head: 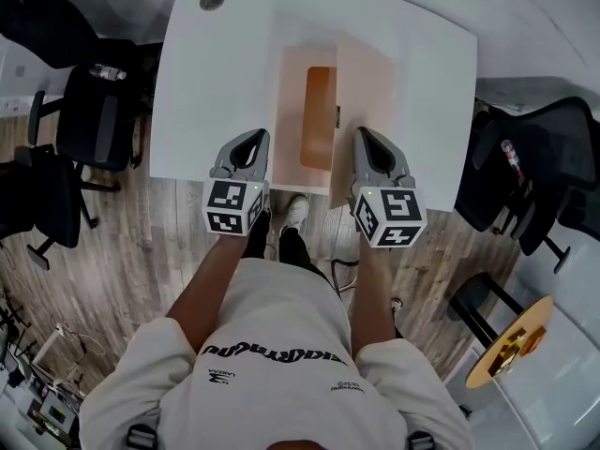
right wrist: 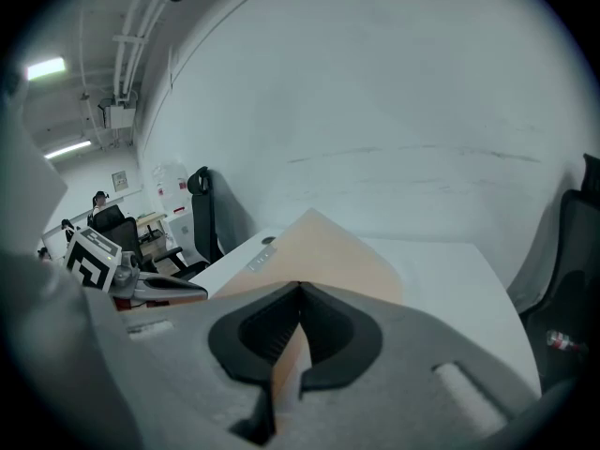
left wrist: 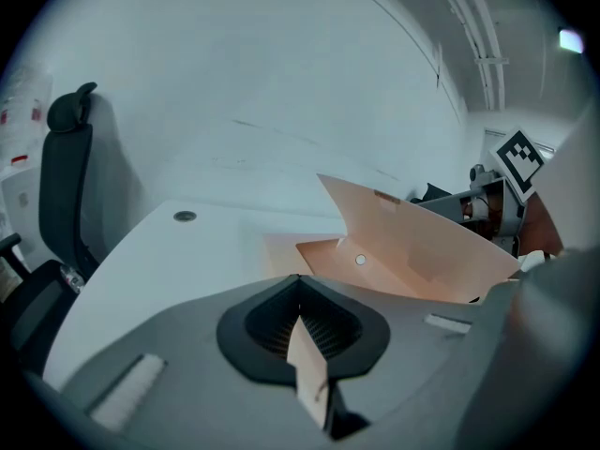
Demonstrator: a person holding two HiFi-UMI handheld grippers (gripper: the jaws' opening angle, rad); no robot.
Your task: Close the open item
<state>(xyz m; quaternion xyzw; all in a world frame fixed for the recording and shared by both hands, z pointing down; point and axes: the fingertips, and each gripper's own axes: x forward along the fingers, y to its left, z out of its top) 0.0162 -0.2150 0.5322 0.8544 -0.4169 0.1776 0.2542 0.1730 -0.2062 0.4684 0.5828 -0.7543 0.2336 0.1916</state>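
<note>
An open peach-coloured folder (head: 367,82) lies on the white table (head: 216,92), with a darker orange pocket (head: 319,118) showing inside. My left gripper (head: 254,139) is shut on the near edge of the folder's left cover (left wrist: 307,371), which lies flat. At the folder's right side, my right gripper (head: 364,137) is shut on the near edge of the right cover (right wrist: 289,368). That cover stands raised and tilted inward (left wrist: 422,242), and its outer face (right wrist: 323,249) fills the middle of the right gripper view.
A round cable grommet (head: 212,0) sits at the table's far left. Black office chairs stand left (head: 89,120) and right (head: 530,167) of the table, each with a bottle on it. A round wooden stool (head: 511,345) is at the lower right.
</note>
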